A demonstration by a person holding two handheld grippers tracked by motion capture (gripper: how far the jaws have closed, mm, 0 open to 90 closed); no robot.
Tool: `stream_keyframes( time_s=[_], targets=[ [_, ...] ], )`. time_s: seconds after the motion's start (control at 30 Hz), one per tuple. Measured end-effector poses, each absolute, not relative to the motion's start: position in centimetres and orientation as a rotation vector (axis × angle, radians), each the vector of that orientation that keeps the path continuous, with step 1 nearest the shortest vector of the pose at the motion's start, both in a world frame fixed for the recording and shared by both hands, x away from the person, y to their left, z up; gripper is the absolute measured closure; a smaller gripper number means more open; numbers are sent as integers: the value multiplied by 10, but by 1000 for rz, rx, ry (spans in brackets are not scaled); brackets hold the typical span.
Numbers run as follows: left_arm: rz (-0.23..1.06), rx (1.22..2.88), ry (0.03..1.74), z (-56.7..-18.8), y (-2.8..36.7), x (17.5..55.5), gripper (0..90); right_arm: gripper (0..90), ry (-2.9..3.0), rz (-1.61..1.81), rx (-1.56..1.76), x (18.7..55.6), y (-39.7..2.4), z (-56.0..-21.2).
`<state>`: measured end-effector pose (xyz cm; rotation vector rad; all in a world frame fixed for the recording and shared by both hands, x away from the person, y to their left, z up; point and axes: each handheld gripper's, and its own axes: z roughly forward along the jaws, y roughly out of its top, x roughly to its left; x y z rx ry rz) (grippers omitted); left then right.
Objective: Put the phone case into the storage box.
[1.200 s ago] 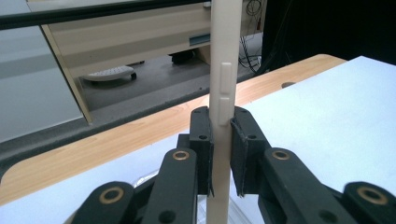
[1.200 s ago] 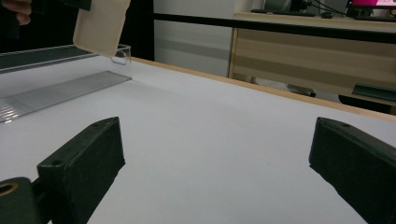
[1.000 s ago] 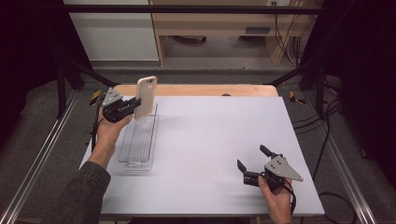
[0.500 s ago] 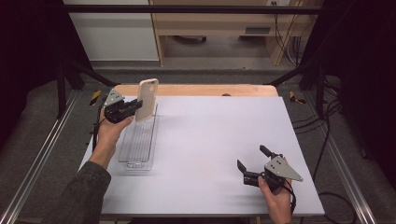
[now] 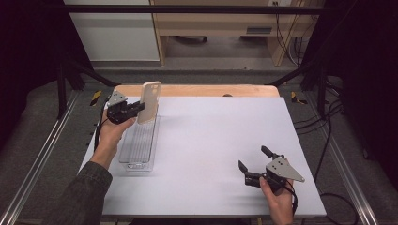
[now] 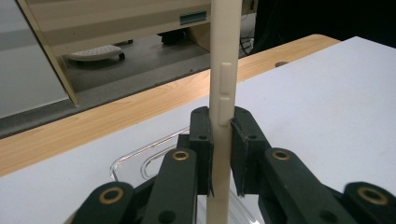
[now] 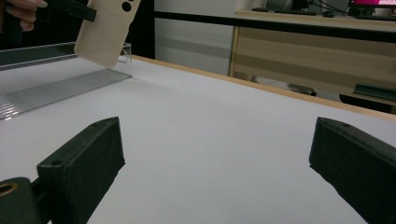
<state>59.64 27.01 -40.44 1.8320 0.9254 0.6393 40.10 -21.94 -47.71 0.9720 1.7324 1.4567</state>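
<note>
White table carries a clear tray at nine o'clock, where the left tongs clamp a phone case upright above it, apparently for slotting in, while the right tongs idle wide open and empty at five o'clock.

The phone case runs off the frame's top — its lower end hidden behind the fingers.

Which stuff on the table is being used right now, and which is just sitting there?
Being used:
- beige plastic phone case, clamped in the left gripper
- clear ribbed plastic tray beneath it

Just there:
- right gripper, open, holding nothing
- white table top
- wooden cabinet behind
</note>
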Motion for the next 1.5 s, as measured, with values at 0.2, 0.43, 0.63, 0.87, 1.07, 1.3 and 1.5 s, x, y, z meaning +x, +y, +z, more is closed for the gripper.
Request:
stream_keyframes(
  time_s=[0.2, 0.43, 0.63, 0.87, 1.07, 1.3, 1.5],
  targets=[
    [626, 1843, 927, -405, 269, 599, 798, 32, 1722, 1456, 980, 400, -221, -477],
    [623, 1851, 937, -407, 269, 602, 798, 32, 1731, 1450, 976, 401, -221, -478],
    [623, 1852, 945, -406, 272, 602, 799, 32, 1727, 1450, 975, 400, -222, -477],
    [627, 1857, 963, -408, 277, 604, 799, 32, 1731, 1448, 971, 400, -220, -477],
    [622, 1859, 970, -409, 278, 605, 798, 33, 1738, 1449, 972, 400, -221, -477],
    [618, 1861, 977, -411, 278, 606, 798, 32, 1738, 1449, 973, 401, -221, -478],
    [619, 1862, 979, -412, 279, 607, 798, 33, 1738, 1450, 975, 401, -222, -478]
  ],
)
